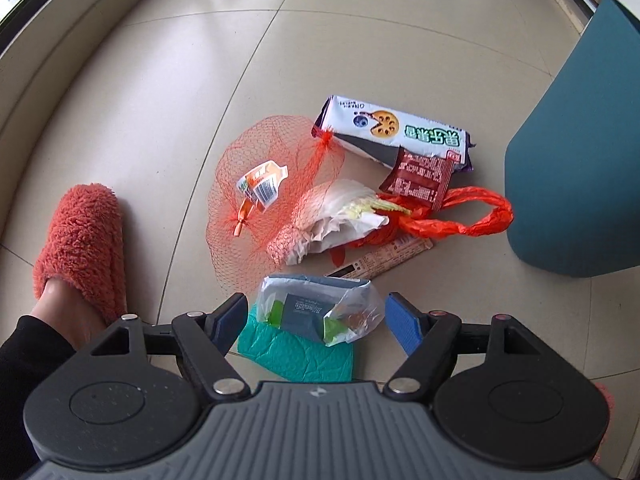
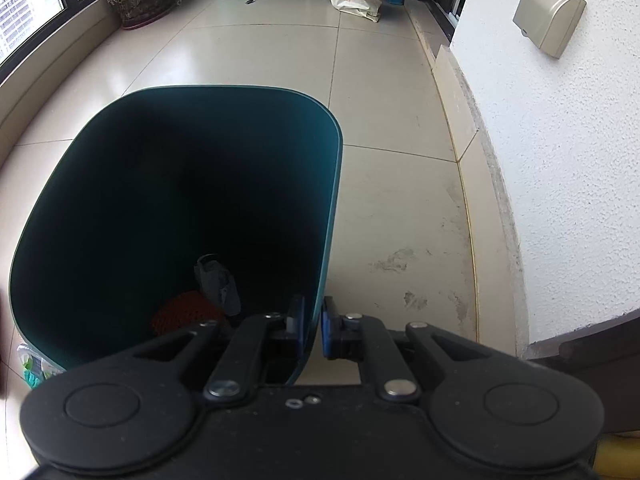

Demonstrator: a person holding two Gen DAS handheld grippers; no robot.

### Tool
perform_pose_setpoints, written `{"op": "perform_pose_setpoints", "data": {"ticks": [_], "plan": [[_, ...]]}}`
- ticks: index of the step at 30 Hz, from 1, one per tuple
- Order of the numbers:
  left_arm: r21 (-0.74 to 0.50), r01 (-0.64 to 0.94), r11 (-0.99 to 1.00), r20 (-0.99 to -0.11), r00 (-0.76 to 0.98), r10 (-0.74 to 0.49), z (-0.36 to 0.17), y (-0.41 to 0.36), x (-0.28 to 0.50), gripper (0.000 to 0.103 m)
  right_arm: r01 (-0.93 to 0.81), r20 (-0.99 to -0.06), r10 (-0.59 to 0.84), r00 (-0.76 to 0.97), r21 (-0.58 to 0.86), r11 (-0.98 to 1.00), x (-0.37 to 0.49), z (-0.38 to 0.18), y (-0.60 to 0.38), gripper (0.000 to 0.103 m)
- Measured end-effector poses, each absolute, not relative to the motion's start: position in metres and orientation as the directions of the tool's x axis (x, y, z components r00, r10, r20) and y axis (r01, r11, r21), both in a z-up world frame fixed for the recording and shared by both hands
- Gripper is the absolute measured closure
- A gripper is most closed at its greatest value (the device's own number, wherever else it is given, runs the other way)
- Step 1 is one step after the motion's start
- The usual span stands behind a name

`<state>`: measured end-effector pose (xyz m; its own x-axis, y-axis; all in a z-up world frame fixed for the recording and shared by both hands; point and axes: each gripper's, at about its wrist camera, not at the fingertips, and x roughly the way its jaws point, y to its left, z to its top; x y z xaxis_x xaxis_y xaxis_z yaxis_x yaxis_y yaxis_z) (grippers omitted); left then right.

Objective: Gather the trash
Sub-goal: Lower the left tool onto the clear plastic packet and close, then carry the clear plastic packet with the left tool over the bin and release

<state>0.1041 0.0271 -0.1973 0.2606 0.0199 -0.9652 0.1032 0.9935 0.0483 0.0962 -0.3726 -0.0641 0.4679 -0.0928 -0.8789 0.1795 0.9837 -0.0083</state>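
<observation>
The left gripper (image 1: 316, 320) hangs with its jaws spread wide, nothing pressed between them; its blue pads (image 1: 404, 322) straddle a clear plastic bag (image 1: 320, 308) holding a dark card and green scraps. That bag lies on a teal crumpled sheet (image 1: 296, 354) on the tiled floor (image 1: 280, 60). The right gripper (image 2: 311, 330) is clenched on the near rim of the teal bin (image 2: 332, 184), one finger inside the wall and one outside, steadying it.

Just beyond the clear bag lies the rest of the litter: an orange mesh net (image 1: 260, 184) with a label inside to the left, a crumpled white wrapper (image 1: 340, 216) in the middle, a red plastic bag (image 1: 460, 216) and a dark red sachet (image 1: 420, 178) to the right, and a white-and-purple biscuit packet (image 1: 396, 132) farthest away. The bin stands at the right of the pile. A slippered foot (image 1: 80, 240) rests at the near left.

Inside the bin some red mesh (image 2: 184, 316) and a grey scrap (image 2: 218, 280) already sit at the bottom.

To do this pickup well, the open jaws likely need to sink until the pads flank the bag's bulk, then close on the card inside rather than on loose film, which could slip. Catching the teal sheet along with it would save a trip.
</observation>
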Motion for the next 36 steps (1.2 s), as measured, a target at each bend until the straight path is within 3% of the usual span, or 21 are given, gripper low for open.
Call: {"op": "perform_pose_setpoints", "data": {"ticks": [5, 14, 26, 29, 30, 33, 36], "plan": [[0.068, 0.086, 0.994, -0.98, 0.19, 0.05, -0.236, 0.027, 0.118, 0.028, 0.178, -0.878, -0.087, 0.47, -0.002, 0.984, 0.096, -0.065, -0.373, 0.095], [-0.061, -0.235, 0.97, -0.997, 0.069, -0.046, -0.255, 0.058, 0.151, 0.028, 0.183, -0.88, -0.069, 0.471, 0.021, 0.983, 0.094, -0.064, -0.381, 0.095], [0.075, -0.283, 0.956, -0.997, -0.033, 0.069, -0.304, 0.027, 0.177, 0.03, 0.175, -0.877, -0.058, 0.477, 0.03, 0.984, 0.092, -0.064, -0.387, 0.094], [0.091, -0.278, 0.956, -0.996, -0.051, 0.08, -0.308, 0.028, 0.172, 0.052, 0.17, -0.875, -0.051, 0.481, 0.035, 0.985, 0.09, -0.064, -0.387, 0.094], [0.091, -0.285, 0.954, -0.995, -0.063, 0.076, -0.31, 0.029, 0.17, 0.07, 0.17, -0.875, -0.049, 0.481, 0.038, 0.985, 0.09, -0.064, -0.388, 0.094], [0.108, -0.283, 0.953, -0.994, -0.062, 0.094, -0.308, 0.033, 0.164, 0.089, 0.168, -0.874, -0.048, 0.483, 0.039, 0.985, 0.089, -0.064, -0.388, 0.094], [0.121, -0.257, 0.959, -0.993, -0.043, 0.114, -0.297, 0.032, 0.155, 0.095, 0.169, -0.874, -0.046, 0.484, 0.042, 0.985, 0.088, -0.065, -0.388, 0.094]]}}
